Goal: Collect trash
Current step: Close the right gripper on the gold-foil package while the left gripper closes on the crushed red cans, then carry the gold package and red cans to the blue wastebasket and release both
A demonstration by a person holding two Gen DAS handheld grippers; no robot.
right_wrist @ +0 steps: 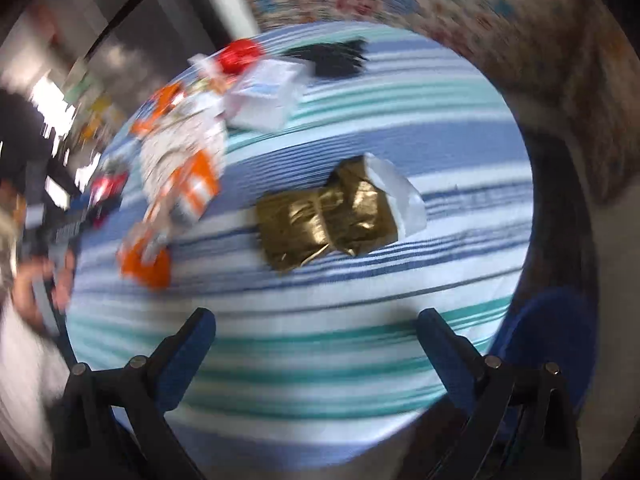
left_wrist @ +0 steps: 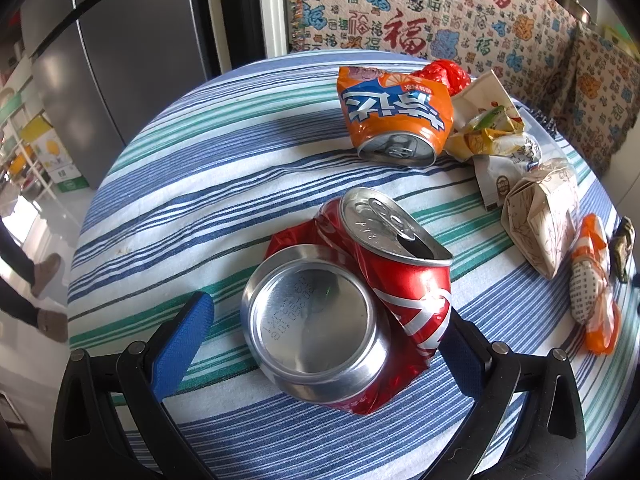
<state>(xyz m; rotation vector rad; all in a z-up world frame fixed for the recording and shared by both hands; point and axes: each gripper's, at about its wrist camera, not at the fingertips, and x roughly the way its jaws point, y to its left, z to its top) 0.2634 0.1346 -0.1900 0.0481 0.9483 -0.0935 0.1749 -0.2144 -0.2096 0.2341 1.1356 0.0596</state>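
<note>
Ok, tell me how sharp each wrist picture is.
Left wrist view: sharp, the crushed red can and its stamped base crisp, with fisheye bending at the edges. Right wrist view: motion-smeared throughout, the gold wrapper soft and the litter on its left streaked.

The right wrist view is smeared by motion blur: the litter pile (right_wrist: 176, 168) at the table's left is hard to make out, and a dark patch (right_wrist: 328, 58) behind may be a notebook. In the left wrist view, the red can (left_wrist: 360, 292) hides the left gripper's right pad.
</note>
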